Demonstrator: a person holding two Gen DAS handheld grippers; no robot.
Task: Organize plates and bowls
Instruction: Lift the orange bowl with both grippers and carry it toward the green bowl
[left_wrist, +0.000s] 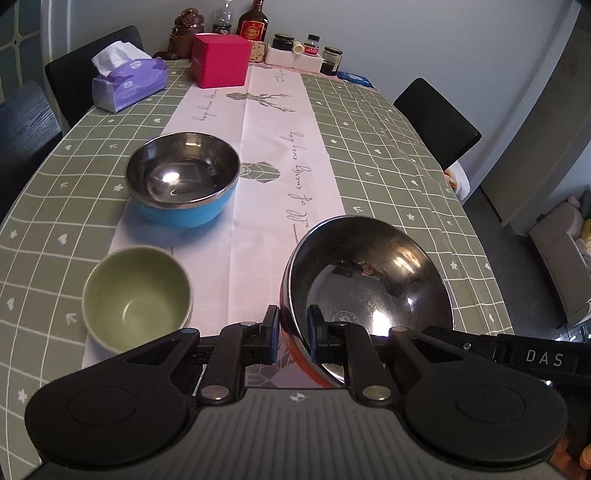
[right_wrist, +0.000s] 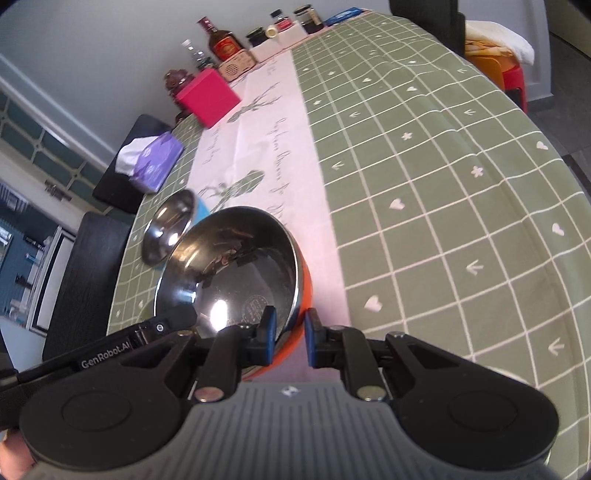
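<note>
A steel bowl with an orange outside (left_wrist: 369, 280) hangs tilted over the pink runner, gripped from two sides. My left gripper (left_wrist: 293, 328) is shut on its near-left rim, one pad inside and one outside. My right gripper (right_wrist: 290, 328) is shut on the same orange bowl (right_wrist: 236, 266) at the opposite rim. A steel bowl with a blue outside (left_wrist: 183, 177) stands further back on the runner's left edge, seen in the right wrist view as the blue bowl (right_wrist: 170, 229) behind the orange one. A small green bowl (left_wrist: 136, 295) stands near left.
The oval table has a green checked cloth (left_wrist: 388, 147). At its far end are a purple tissue pack (left_wrist: 129, 79), a red box (left_wrist: 219, 59), bottles (left_wrist: 253, 22) and jars (left_wrist: 330, 59). Black chairs (left_wrist: 437, 122) stand at the table's sides.
</note>
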